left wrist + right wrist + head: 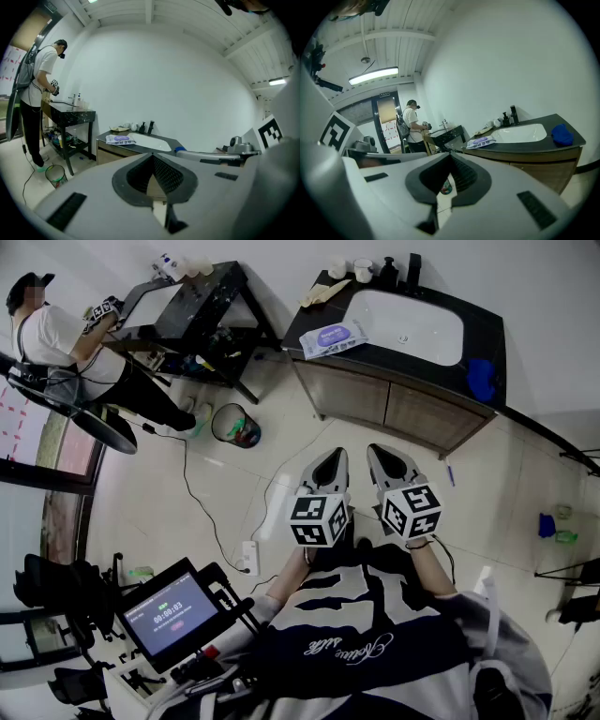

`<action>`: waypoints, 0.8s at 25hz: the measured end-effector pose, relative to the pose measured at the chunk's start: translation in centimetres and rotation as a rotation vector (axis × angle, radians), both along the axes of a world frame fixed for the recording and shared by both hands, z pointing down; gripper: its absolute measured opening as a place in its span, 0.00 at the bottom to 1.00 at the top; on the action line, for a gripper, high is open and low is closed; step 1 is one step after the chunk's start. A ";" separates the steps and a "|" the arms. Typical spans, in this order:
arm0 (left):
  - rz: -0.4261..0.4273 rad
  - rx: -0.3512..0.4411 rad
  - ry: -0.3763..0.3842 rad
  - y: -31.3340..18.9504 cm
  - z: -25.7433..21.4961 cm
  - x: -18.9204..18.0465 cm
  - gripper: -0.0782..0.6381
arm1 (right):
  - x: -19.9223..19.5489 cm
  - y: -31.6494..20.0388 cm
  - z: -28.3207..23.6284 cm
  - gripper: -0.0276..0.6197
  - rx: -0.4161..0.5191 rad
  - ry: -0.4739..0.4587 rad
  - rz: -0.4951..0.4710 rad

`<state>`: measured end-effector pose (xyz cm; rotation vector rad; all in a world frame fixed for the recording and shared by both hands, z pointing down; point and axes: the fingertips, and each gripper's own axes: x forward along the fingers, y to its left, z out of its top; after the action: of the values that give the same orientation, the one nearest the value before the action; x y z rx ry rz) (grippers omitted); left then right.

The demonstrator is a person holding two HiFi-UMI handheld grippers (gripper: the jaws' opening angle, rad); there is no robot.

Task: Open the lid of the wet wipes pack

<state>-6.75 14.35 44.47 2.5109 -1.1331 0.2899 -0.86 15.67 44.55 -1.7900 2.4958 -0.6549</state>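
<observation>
**Both my grippers shut and empty, wipes pack across the room**

The dark vanity counter [480, 334] with its white basin [412, 324] stands at the far side, across the tiled floor [234, 493] from me. I hold my left gripper [333, 460] and right gripper [380, 456] side by side, near me, tilted slightly down. Each has its jaws pressed together with nothing between them. The wet wipes pack [333, 337] lies flat on the counter's left end, just left of the basin, well apart from both grippers.
</observation>
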 end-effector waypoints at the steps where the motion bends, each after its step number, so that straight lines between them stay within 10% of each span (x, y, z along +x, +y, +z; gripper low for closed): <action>1: -0.004 0.003 -0.007 0.0 0.0 0.0 0.11 | 0.2 0.0 0.0 0.04 -0.001 -0.002 -0.001; 20: 0.025 -0.032 -0.015 -22.2 3.2 3.7 0.11 | 3.9 -20.4 2.3 0.04 -0.030 -0.042 0.051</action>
<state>-3.02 -7.81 47.70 2.5008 -1.0943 0.3319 2.99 -4.74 46.87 -1.8236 2.4179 -0.7226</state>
